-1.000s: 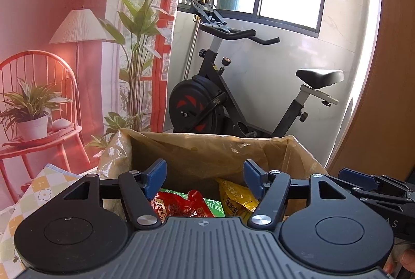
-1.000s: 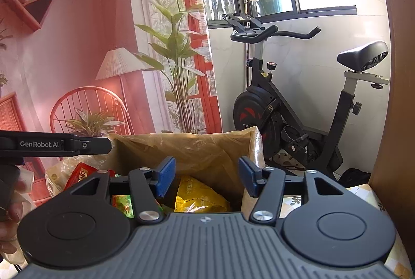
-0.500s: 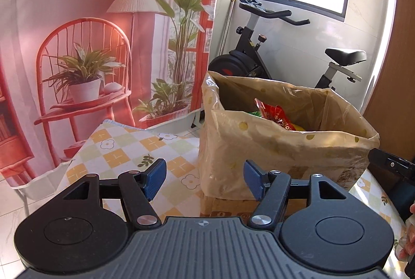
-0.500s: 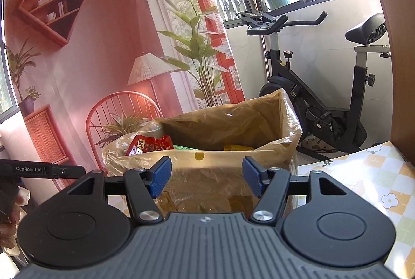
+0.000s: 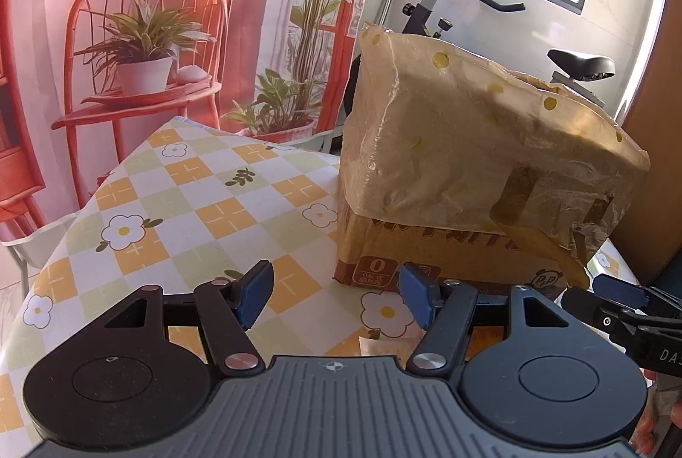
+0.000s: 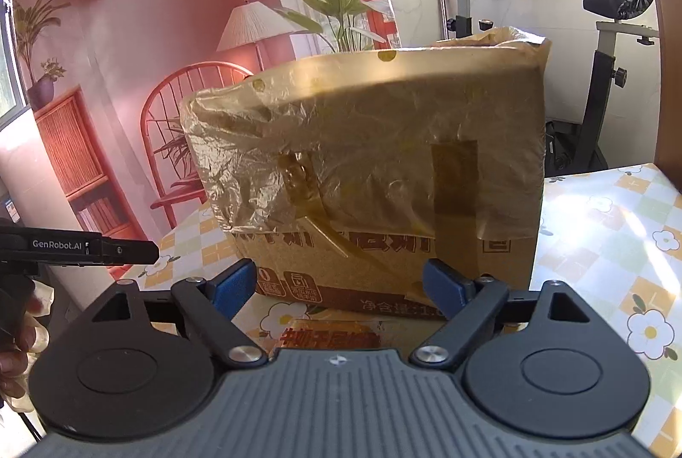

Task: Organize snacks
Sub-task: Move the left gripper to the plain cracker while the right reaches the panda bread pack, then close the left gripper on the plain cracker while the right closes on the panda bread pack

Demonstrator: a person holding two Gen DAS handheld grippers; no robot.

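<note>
Cardboard box (image 6: 383, 177), lined with a translucent yellowish plastic bag (image 5: 469, 142) folded over its rim, standing on the worktop (image 5: 179, 202) covered with a checked flower-print cloth. Box contents hidden from both views. Flat snack packet (image 6: 328, 334) with red lettering lying on the worktop just in front of the box, partly hidden behind the right tool body.

Left tongs (image 5: 336, 298): spread, nothing between the blue pads, held low over the cloth just before the box's near left corner. Apart from the box.

Right tongs (image 6: 341, 287): opening, spread wide, blue pads framing the lower front face of the box without touching it. Snack packet visible below and between the pads, not gripped.

Right tongs' tip also visible at the right edge of the left wrist view; left tool's black arm at the left edge of the right wrist view, with part of a hand (image 6: 17, 334) behind it.

Exercise bike (image 6: 605, 74) behind the box, near the window. Printed backdrop (image 5: 140, 44) with chair and plants to the left.
</note>
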